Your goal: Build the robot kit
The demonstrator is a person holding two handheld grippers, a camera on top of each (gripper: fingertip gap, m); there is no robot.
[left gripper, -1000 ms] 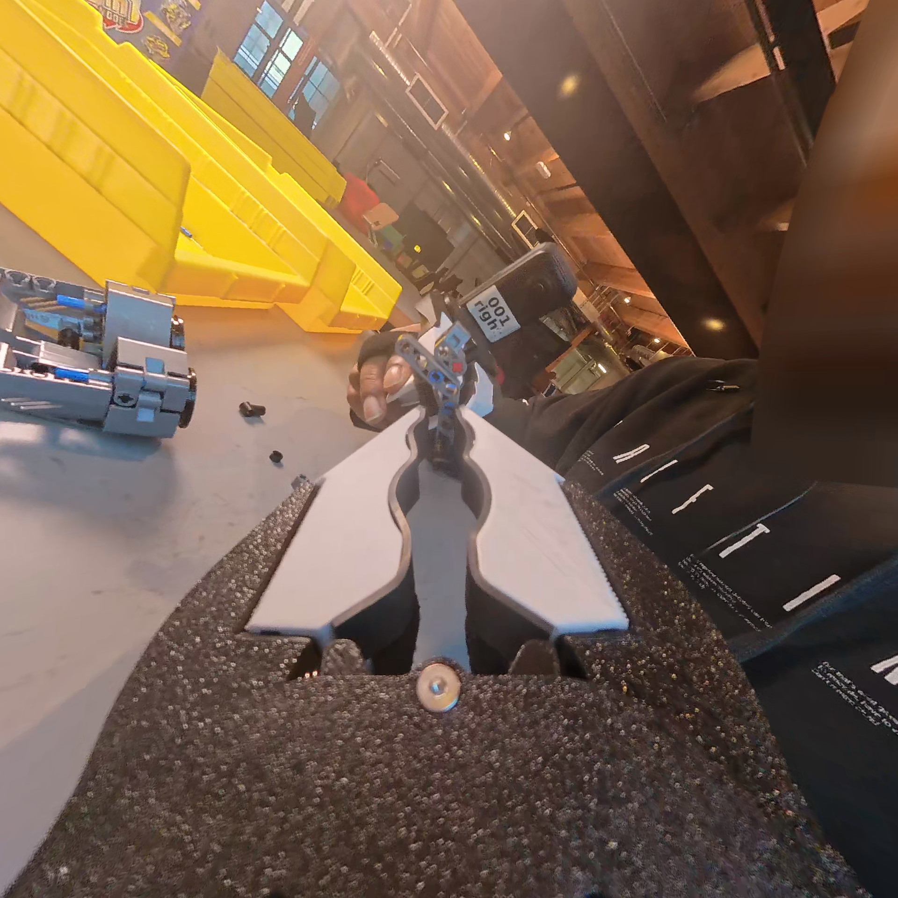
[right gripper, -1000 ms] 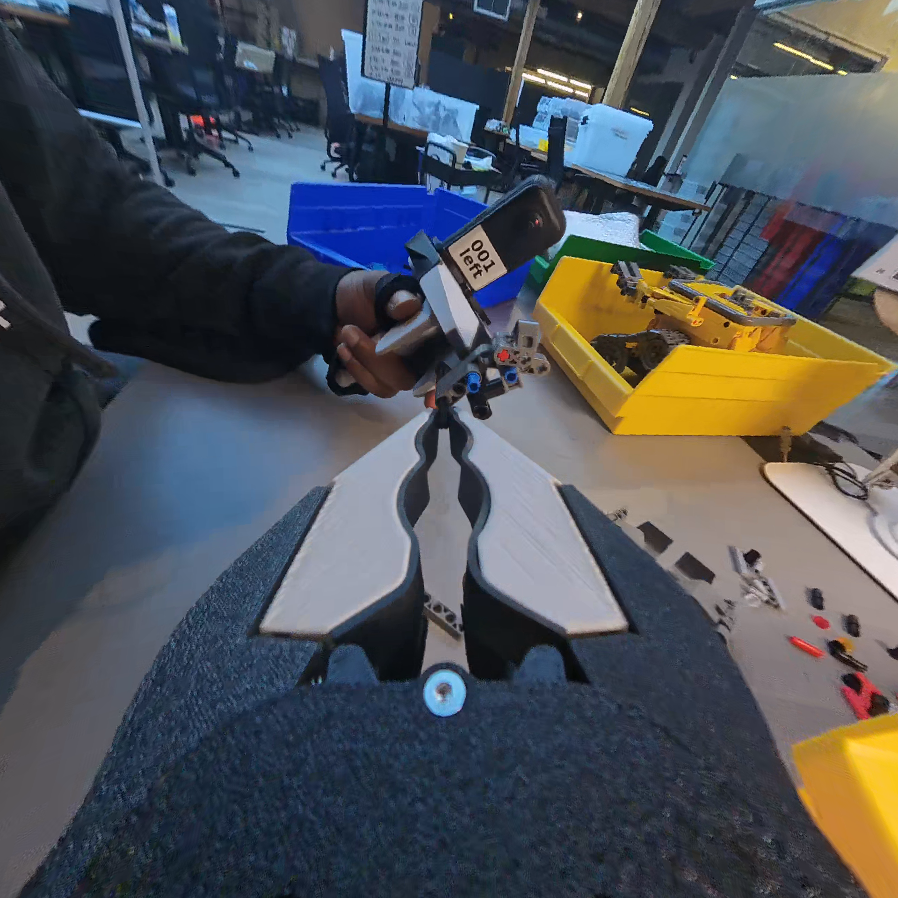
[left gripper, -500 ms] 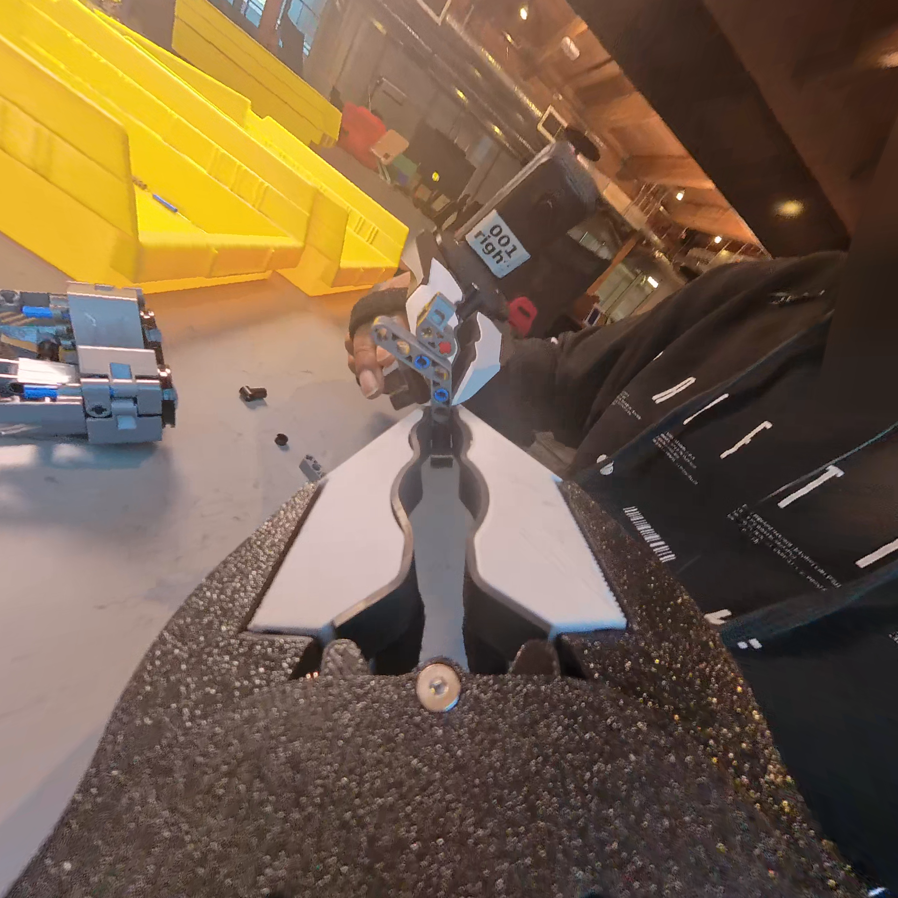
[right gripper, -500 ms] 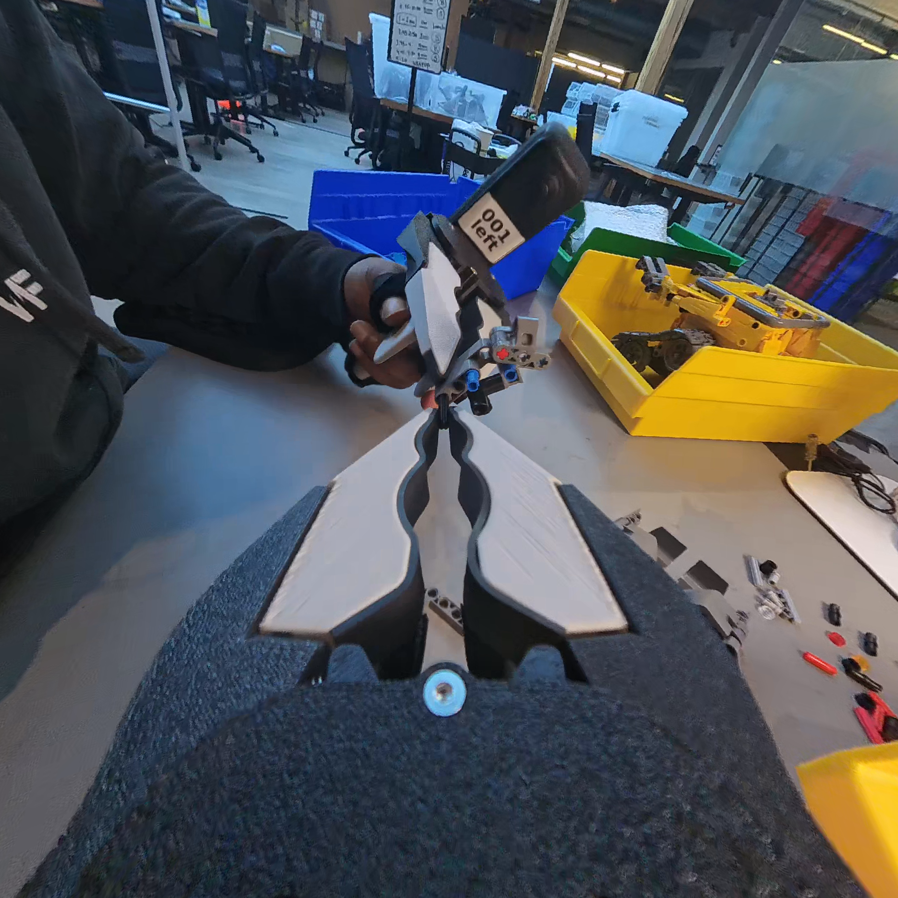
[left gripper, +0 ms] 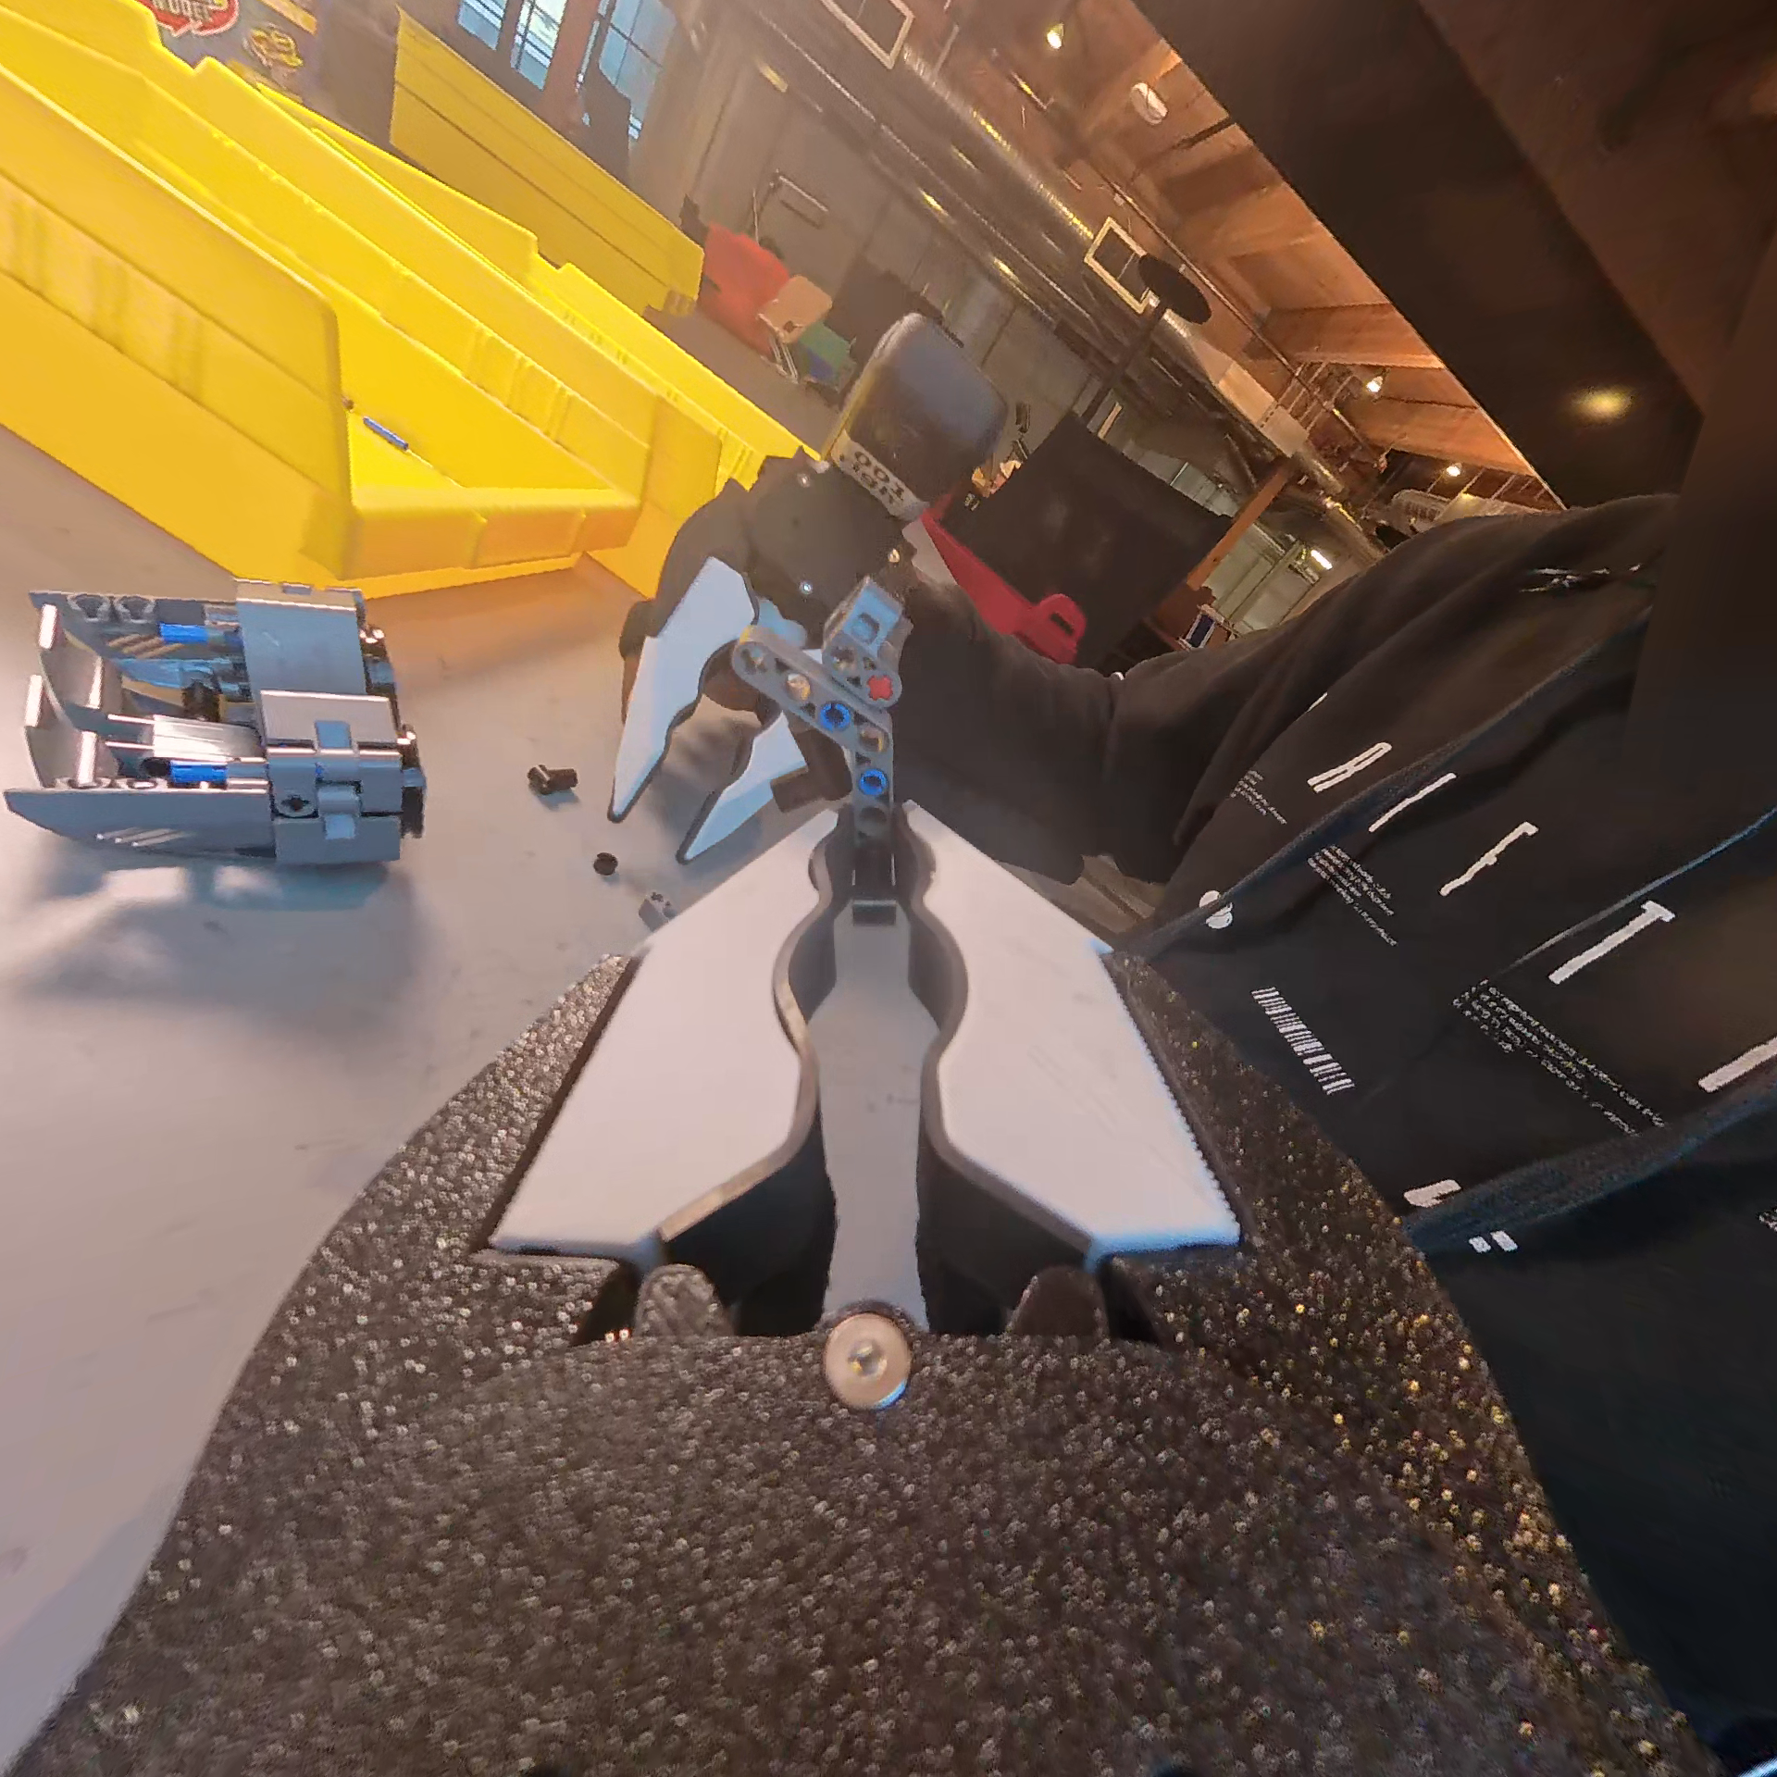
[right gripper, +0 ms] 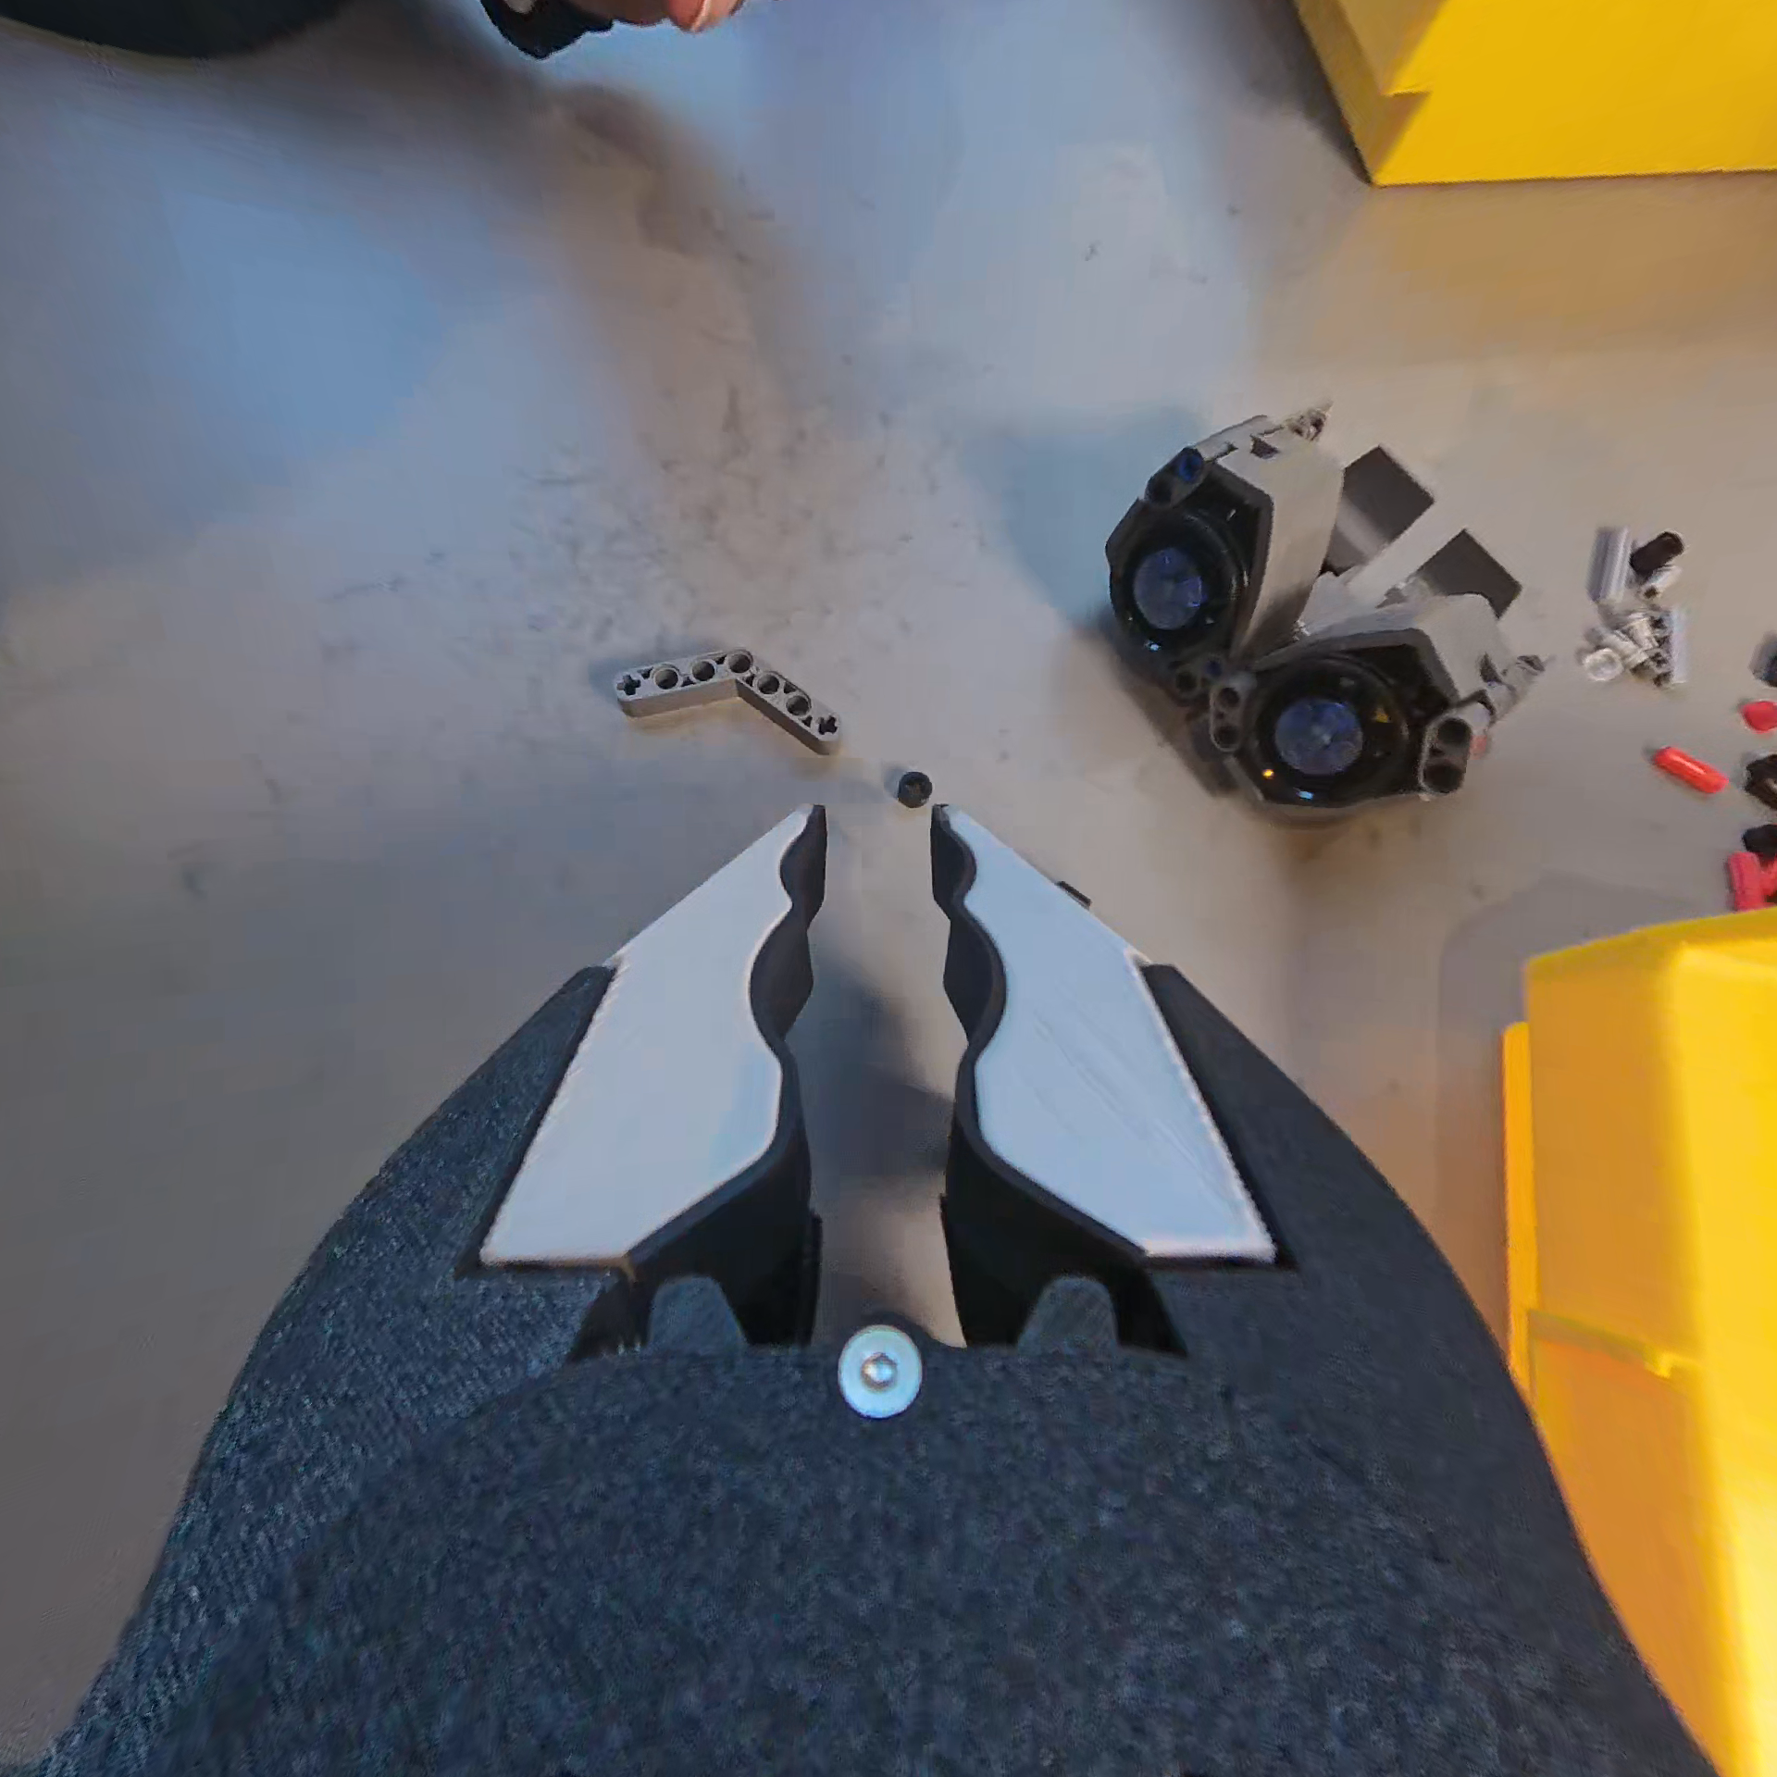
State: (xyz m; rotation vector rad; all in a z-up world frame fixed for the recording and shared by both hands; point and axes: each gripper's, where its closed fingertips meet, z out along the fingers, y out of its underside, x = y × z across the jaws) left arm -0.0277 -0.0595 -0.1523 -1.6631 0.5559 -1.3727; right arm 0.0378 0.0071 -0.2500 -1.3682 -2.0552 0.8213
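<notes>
My left gripper [left gripper: 870, 837] is shut on a small grey beam assembly [left gripper: 846, 707] with blue and red pins and holds it above the grey table. My right gripper [right gripper: 877, 813] is open and empty, pointing down at the table, and it also shows in the left wrist view [left gripper: 688, 760] just beyond the assembly. A small black pin [right gripper: 913, 787] lies just past its fingertips. A bent grey beam with holes [right gripper: 728, 689] lies a little farther to the left.
A grey twin-engine brick build [right gripper: 1317, 644] lies right of my right gripper, and it also shows in the left wrist view [left gripper: 216, 721]. Loose red, black and grey small parts [right gripper: 1702, 692] lie at the far right. Yellow bins [right gripper: 1654, 1279] [left gripper: 288, 317] stand at the edges. A person's dark sleeve [left gripper: 1298, 769]. Spacing between my two grippers at the tips: around 15 cm.
My right gripper let go of the assembly, opened, and swung down toward the table by the black pin. My left gripper still holds the assembly.
</notes>
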